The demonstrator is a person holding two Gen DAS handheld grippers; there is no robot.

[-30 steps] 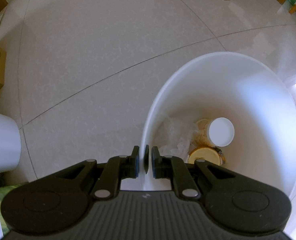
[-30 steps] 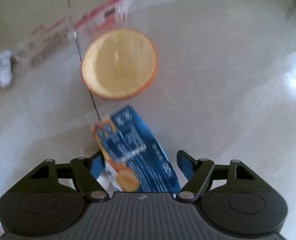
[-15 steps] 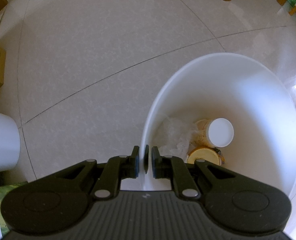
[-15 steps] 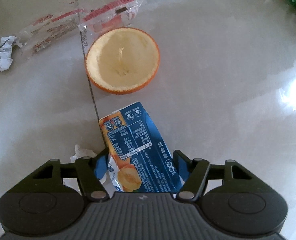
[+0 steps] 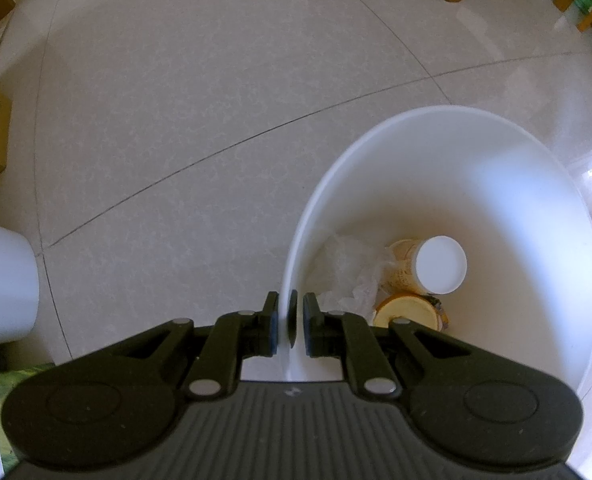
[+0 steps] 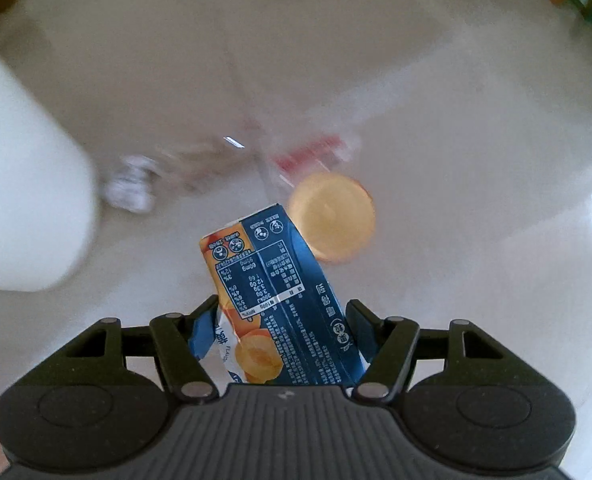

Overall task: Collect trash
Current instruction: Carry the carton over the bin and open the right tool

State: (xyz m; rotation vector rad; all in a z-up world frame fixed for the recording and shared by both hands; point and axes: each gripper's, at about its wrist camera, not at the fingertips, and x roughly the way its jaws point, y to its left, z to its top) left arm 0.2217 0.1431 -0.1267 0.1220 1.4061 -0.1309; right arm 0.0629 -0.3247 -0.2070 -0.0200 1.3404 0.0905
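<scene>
My right tongs (image 6: 282, 322) clamp a blue-and-orange carton (image 6: 280, 296) (apricot picture, nutrition table reading "390kJ") above the floor (image 6: 435, 120), peel (image 6: 331, 216) beyond. My left tongs (image 5: 287, 322) pinch the bin (image 5: 515, 184) rim; a cup (image 5: 427, 266) lies inside.

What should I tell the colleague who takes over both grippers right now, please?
Left gripper: shut on the rim of the white bin, holding it tilted open.
Right gripper: shut on the blue juice carton, clear of the floor; view blurred.
Done: a cup, crumpled plastic and a peel lie in the bin.
Left: drop the carton in, then fetch the orange peel half, red wrappers and paper wad on the floor.
</scene>
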